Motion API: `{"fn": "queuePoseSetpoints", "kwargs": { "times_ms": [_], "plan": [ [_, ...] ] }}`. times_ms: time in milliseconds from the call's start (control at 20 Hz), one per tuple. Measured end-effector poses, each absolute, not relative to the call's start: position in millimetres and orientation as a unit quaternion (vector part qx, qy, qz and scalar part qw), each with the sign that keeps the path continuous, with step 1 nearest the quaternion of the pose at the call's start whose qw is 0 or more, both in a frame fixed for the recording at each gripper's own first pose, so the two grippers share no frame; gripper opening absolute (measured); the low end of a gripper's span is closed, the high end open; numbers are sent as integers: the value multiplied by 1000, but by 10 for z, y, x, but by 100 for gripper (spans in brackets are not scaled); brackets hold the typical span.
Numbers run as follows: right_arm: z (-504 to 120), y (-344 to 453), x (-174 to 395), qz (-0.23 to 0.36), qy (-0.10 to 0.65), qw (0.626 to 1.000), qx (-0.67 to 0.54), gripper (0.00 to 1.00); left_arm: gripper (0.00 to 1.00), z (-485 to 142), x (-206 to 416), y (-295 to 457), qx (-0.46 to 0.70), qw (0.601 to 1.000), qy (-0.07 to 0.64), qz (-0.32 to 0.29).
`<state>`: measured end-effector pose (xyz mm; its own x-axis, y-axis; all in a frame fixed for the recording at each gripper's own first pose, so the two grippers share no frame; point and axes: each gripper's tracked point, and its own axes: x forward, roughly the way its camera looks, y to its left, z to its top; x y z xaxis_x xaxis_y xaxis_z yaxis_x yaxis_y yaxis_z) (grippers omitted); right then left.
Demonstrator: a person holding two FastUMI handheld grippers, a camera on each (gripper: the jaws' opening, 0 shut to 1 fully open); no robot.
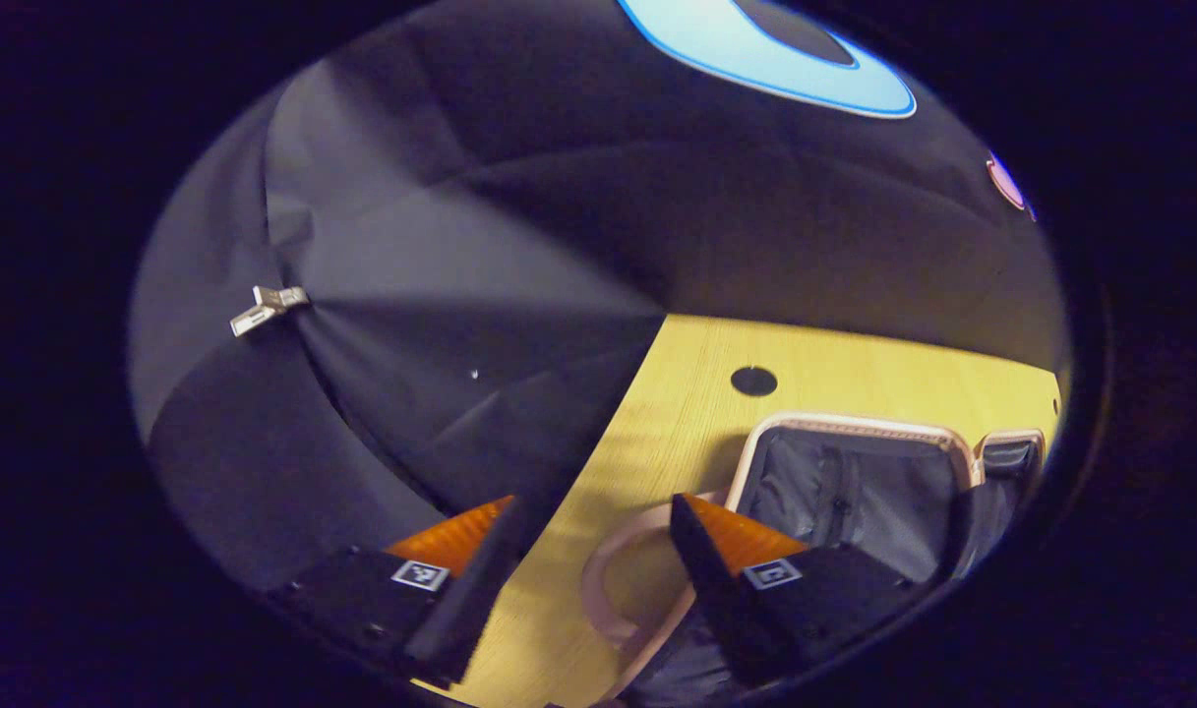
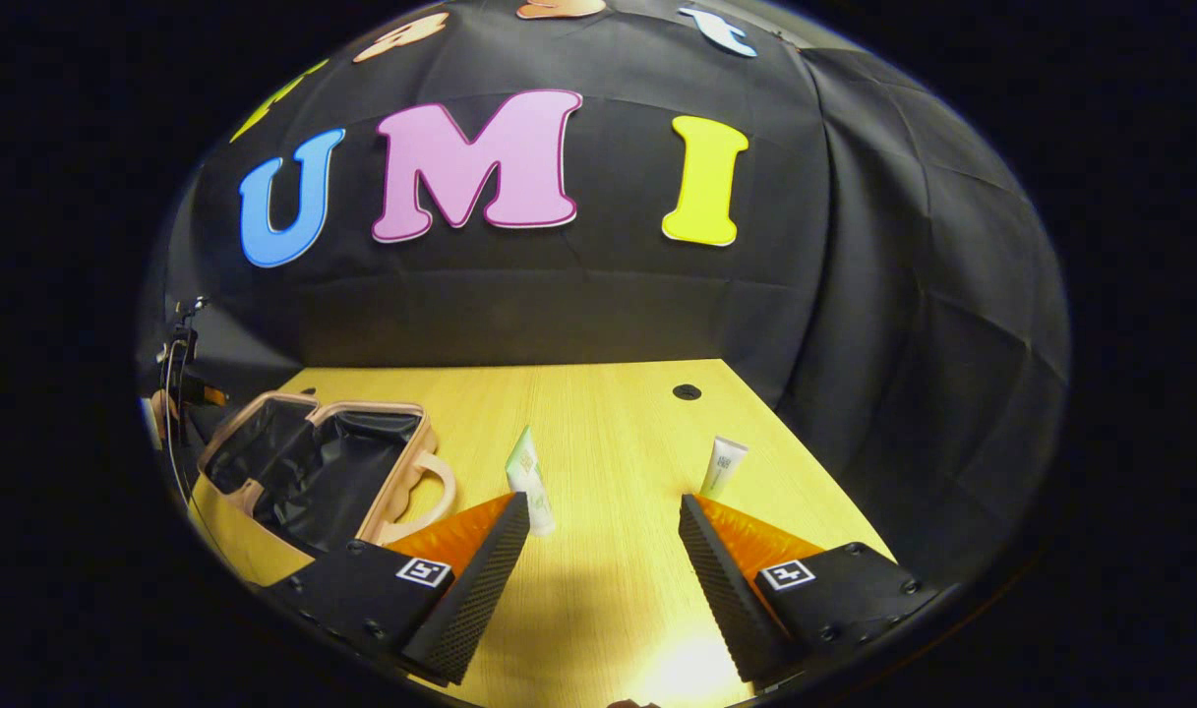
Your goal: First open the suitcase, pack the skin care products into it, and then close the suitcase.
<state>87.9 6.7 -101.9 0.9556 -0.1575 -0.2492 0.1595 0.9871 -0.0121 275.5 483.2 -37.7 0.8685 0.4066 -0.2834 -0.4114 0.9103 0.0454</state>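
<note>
In the right gripper view the right gripper [image 2: 603, 531] hangs over the counter [image 2: 608, 433] with its fingers [image 2: 480, 575] spread well apart and nothing between them; bare wood fills the gap. Just ahead of the left finger's tip a green-and-white tube [image 2: 528, 479] lies on the counter, its far end touching or nearly touching that tip (I cannot tell which); ahead of the right finger's tip a second, white tube [image 2: 724, 465] lies apart from it, and the two tubes are well apart from each other. Farther out to the left of the fingers the suitcase [image 2: 313, 462] lies open, its dark lining showing and its pale handle [image 2: 436, 492] turned toward the tubes; a small dark hole [image 2: 687, 391] sits in the counter far ahead.

In the left gripper view the left gripper [image 1: 598, 536] also has its fingers [image 1: 716, 565] wide apart, holding nothing; the suitcase's curved handle [image 1: 608, 580] lies on the counter [image 1: 677, 413] between them, nearer the right finger, and I cannot tell whether that finger touches it. Beyond the right finger the open suitcase [image 1: 854, 472] shows its dark lined inside; beyond that, a round hole [image 1: 753, 381] in the counter; past the left finger hangs the black cloth wall [image 1: 411, 295], a small pale clip [image 1: 269, 307] fixed on it.
</note>
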Motion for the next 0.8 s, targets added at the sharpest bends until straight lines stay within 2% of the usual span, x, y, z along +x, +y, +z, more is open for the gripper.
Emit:
{"fn": "queuePoseSetpoints", "kwargs": {
  "times_ms": [250, 400, 600, 800],
  "plan": [
    [-816, -307, 876, -85, 106, 991, -8, 98, 97, 765, 2102, 3895, 38, 979, 23, 197],
    [-799, -487, 926, -80, 105, 991, -3, 97, 97, 1004, 1680, 3007, 33, 985, 13, 167],
    [-886, -665, 1050, -70, 113, 991, 16, 97, 98, 692, 1406, 1571, 24, 994, 5, 110],
    [-1063, -752, 1185, -43, 134, 990, 6, 96, 98, 90, 1325, 160, -9, 998, 51, 27]
  ]
}}
